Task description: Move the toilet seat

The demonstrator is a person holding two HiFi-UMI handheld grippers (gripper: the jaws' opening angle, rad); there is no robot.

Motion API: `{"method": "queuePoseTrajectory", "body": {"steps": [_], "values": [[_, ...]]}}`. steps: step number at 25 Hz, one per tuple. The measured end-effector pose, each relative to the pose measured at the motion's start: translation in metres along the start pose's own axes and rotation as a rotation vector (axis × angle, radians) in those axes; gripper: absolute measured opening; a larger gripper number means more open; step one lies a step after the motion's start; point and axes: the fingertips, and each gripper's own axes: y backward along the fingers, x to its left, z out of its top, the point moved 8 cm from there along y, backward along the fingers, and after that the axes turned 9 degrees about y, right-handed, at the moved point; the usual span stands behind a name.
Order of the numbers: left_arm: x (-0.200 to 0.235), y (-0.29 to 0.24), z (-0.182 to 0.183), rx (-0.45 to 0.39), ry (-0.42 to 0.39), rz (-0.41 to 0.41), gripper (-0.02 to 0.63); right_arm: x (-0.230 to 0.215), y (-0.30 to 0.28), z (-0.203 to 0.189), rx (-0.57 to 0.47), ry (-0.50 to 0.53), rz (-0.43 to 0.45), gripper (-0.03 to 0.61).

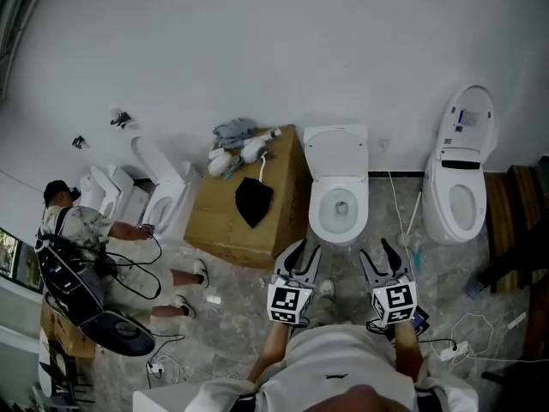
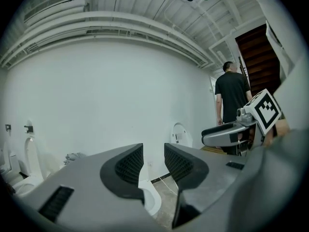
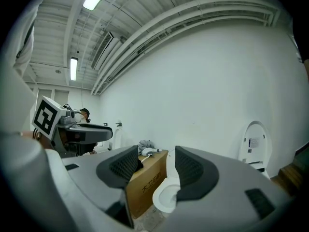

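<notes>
A white toilet (image 1: 337,197) stands against the far wall, straight ahead of me, its lid (image 1: 336,148) raised against the cistern and its seat ring down on the bowl. Both grippers are held level above the floor, short of the bowl and touching nothing. My left gripper (image 1: 309,247) has its jaws nearly together with nothing between them. My right gripper (image 1: 373,247) stands a little open, also empty. In the left gripper view, part of the bowl (image 2: 150,200) shows below the left gripper (image 2: 153,151). In the right gripper view, the bowl (image 3: 163,193) shows between the right gripper's (image 3: 156,161) jaws.
A cardboard box (image 1: 225,217) with a black cloth and white items stands just left of the toilet. A second toilet (image 1: 463,174) with its lid up is at the right, by dark wooden steps (image 1: 523,204). A person (image 1: 77,230) crouches by more toilets (image 1: 167,197) at left. Cables (image 1: 480,333) lie on the floor.
</notes>
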Motion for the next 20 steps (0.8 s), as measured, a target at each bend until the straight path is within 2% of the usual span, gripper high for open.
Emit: {"method": "queuePoseTrajectory", "body": {"steps": [10, 20], "values": [[0.053, -0.058, 0.006, -0.016, 0.013, -0.035, 0.135, -0.014, -0.068, 0.012, 0.011, 0.021, -0.035, 0.255], [0.141, -0.14, 0.013, -0.005, 0.042, -0.079, 0.135, -0.033, -0.172, 0.023, 0.059, 0.017, -0.086, 0.255]]}}
